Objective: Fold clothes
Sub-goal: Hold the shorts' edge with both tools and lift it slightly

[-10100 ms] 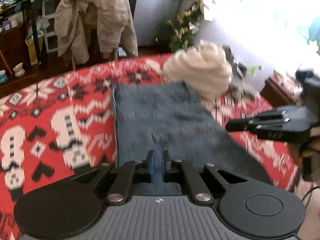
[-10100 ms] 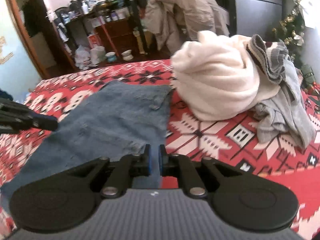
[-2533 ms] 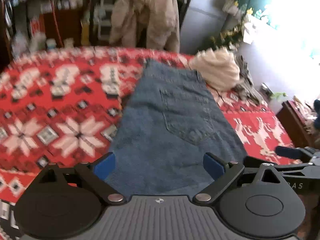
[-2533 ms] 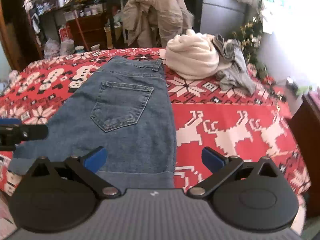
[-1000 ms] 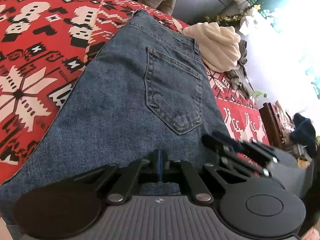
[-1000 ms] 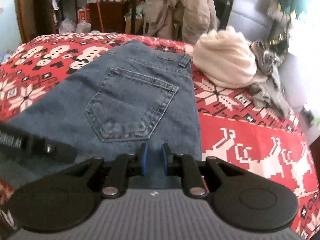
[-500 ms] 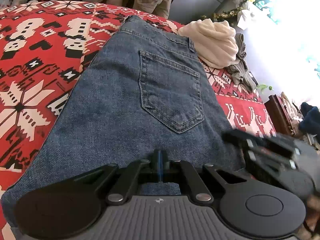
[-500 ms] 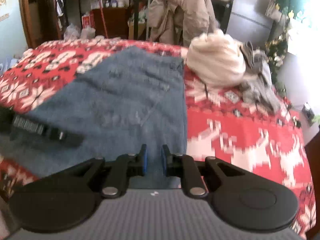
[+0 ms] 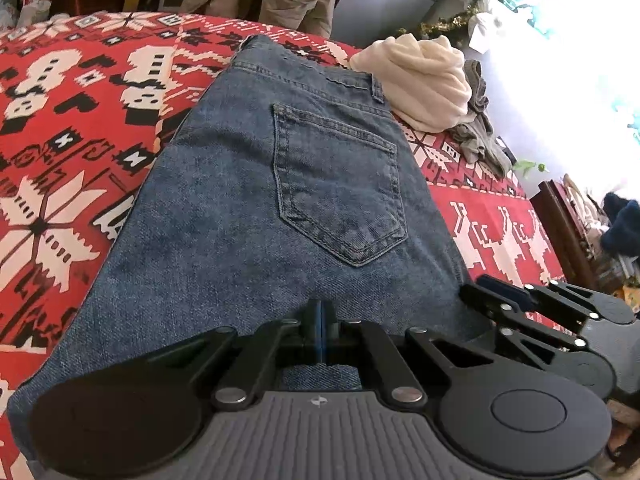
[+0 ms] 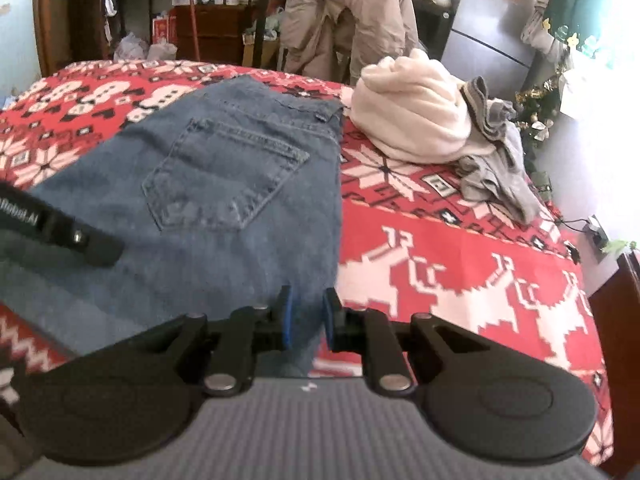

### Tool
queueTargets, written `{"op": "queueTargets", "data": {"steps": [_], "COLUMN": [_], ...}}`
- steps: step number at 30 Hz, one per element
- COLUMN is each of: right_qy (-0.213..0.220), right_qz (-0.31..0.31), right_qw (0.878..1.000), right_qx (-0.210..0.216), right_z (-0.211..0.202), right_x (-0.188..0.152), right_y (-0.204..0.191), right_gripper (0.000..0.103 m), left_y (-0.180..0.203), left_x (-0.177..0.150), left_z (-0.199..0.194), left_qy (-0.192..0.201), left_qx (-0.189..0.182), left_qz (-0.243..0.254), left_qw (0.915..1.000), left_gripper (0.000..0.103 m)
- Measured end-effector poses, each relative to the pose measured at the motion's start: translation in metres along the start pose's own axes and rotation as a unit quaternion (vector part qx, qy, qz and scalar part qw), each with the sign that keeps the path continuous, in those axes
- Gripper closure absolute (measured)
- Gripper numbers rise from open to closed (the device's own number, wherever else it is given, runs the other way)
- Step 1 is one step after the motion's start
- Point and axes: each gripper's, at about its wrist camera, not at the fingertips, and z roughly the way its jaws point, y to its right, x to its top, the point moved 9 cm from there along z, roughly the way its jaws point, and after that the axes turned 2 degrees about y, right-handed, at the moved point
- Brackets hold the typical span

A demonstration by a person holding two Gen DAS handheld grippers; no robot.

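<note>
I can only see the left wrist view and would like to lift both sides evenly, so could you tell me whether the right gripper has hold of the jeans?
Observer: Yes. In the right wrist view, the right gripper has a fold of the jeans between its pads.
Operator: Thank you. What is the beige cloth cut off at the top of my picture?
Observer: It is a beige jacket hanging behind the bed, beyond the red blanket.

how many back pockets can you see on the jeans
1. A single back pocket shows on the upper face of the jeans, lying on the red patterned blanket. The jeans look folded in half lengthwise, so a second pocket may be hidden underneath.
</note>
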Motion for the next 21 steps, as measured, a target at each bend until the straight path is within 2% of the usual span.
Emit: {"op": "queueTargets", "data": {"steps": [3, 6, 10, 11, 13, 18, 21], "right_qy": [-0.015, 0.017, 0.054, 0.052, 0.037, 0.012, 0.015], "right_qz": [0.020, 0.017, 0.017, 0.017, 0.018, 0.031, 0.008], "right_qw": [1.000, 1.000, 0.998, 0.998, 0.998, 0.999, 0.999], "right_qx": [0.003, 0.005, 0.039, 0.041, 0.048, 0.039, 0.038], "right_z": [-0.005, -0.017, -0.019, -0.013, 0.002, 0.021, 0.009], "right_x": [-0.001, 0.018, 0.046, 0.049, 0.048, 0.022, 0.010], "right_y": [0.007, 0.001, -0.022, -0.027, -0.036, -0.030, -0.026], "right_gripper": [0.088, 0.091, 0.090, 0.090, 0.090, 0.090, 0.090], "left_y": [0.003, 0.005, 0.005, 0.005, 0.003, -0.005, -0.010], "left_x": [-0.001, -0.002, -0.001, -0.001, 0.000, 0.001, 0.004], "left_z": [0.000, 0.000, 0.000, 0.001, 0.001, 0.002, 0.003], "left_qy": [0.005, 0.011, 0.011, 0.009, 0.006, -0.003, -0.014], "left_qx": [0.009, 0.018, 0.021, 0.020, 0.014, -0.019, -0.038], "left_qz": [0.010, 0.020, 0.022, 0.019, 0.012, -0.027, -0.052], "left_qw": [0.9999, 0.9996, 0.9995, 0.9996, 0.9998, 0.9994, 0.9978], "left_gripper": [0.100, 0.100, 0.100, 0.100, 0.100, 0.100, 0.100]}}
